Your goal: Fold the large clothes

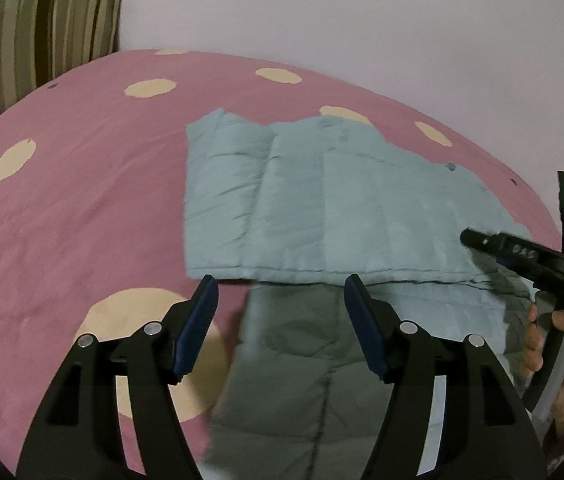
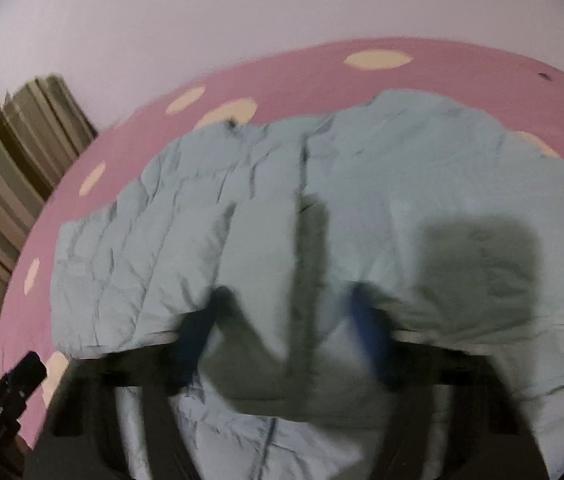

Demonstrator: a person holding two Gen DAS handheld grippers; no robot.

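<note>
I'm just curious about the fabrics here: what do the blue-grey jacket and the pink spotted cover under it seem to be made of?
The blue-grey jacket looks like a padded, quilted garment with a thin, smooth synthetic shell, probably nylon or polyester: stitched channels puff up and the surface creases finely. The pink spotted cover looks like soft matte cloth, perhaps brushed cotton or fleece: no shine, gentle wrinkles.

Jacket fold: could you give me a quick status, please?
Left gripper open, empty. Right gripper blurred, grip unclear. Blue jacket partly folded on pink cover. Nothing obstructing.
</note>
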